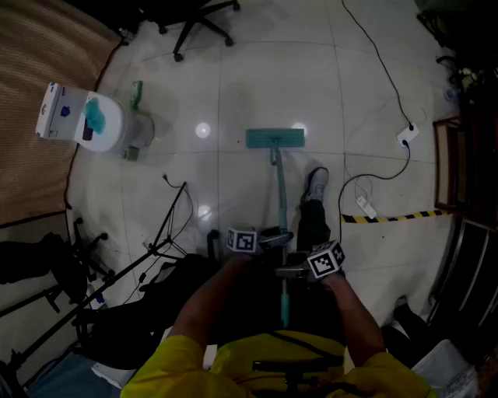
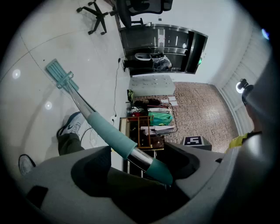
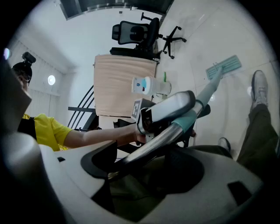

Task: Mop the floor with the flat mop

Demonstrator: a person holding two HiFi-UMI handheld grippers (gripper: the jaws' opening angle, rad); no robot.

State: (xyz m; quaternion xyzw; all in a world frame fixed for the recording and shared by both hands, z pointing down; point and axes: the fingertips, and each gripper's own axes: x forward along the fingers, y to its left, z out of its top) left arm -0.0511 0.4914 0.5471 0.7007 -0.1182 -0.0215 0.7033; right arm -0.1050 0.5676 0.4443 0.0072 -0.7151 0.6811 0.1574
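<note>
Teal mop head (image 1: 275, 138) lies flat on the white tiled floor (image 1: 233, 85), straight ahead of the person. Its long handle (image 1: 281, 198) runs from the head directly back toward the body. Both grippers are clamped on that handle. The left gripper (image 1: 272, 238) sits further forward, nearer the mop head, and the right gripper (image 1: 289, 271) is just behind it. Any push or pull would likely follow the handle's line, passing beside the person's shoe (image 1: 315, 185).

Mop head (image 1: 275, 138) lies on the floor (image 1: 233, 85) ahead, 1 shoe (image 1: 316, 185) just right of the mop handle (image 1: 281, 194), office chair (image 1: 202, 23) behind.
</note>
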